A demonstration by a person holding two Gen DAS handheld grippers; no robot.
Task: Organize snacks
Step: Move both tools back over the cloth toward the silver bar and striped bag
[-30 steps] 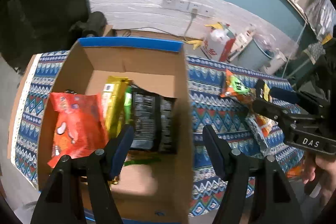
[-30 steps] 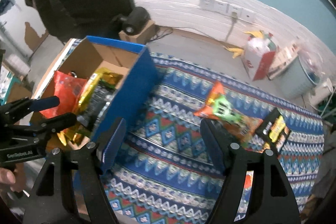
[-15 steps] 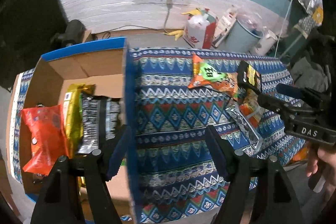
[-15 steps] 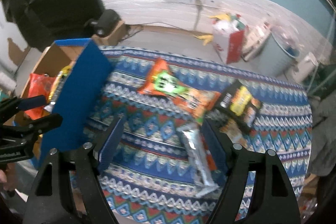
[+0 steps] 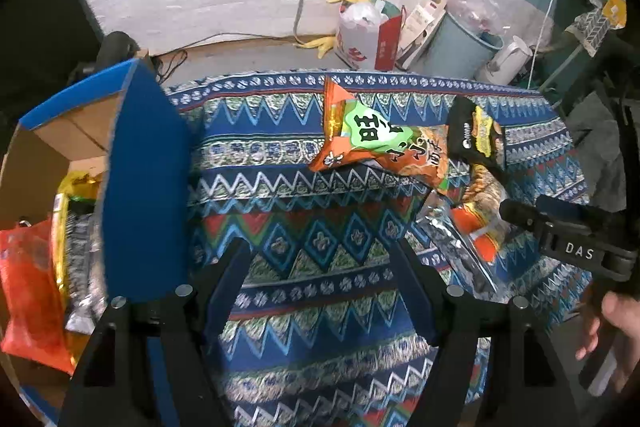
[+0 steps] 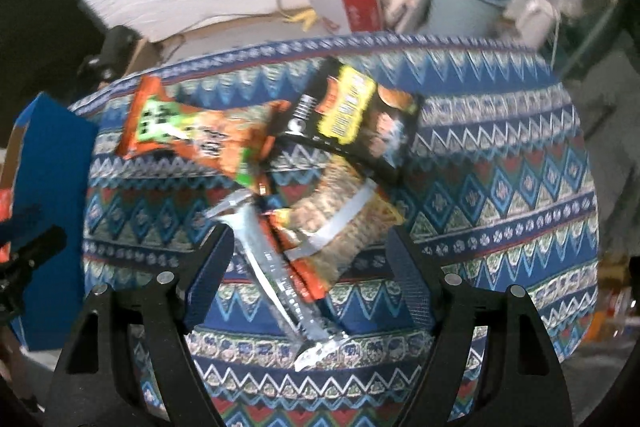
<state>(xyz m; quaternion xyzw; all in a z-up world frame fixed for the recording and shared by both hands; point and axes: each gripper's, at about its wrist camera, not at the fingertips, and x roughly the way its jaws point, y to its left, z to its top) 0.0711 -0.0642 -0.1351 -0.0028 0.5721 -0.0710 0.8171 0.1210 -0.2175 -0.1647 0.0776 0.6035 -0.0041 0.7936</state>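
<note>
An orange and green snack packet (image 6: 192, 135) is lying flat on the patterned cloth, beyond the right tongs and to their left. A black and yellow packet (image 6: 352, 119) is lying beside it. A silver wrapper (image 6: 276, 267) and a clear noodle-like packet (image 6: 344, 223) are lying between the tongs' fingers.

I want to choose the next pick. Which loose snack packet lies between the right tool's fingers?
The long silver packet. It runs between the open right tool fingers; the orange-green and black-yellow bags lie beyond.
</note>
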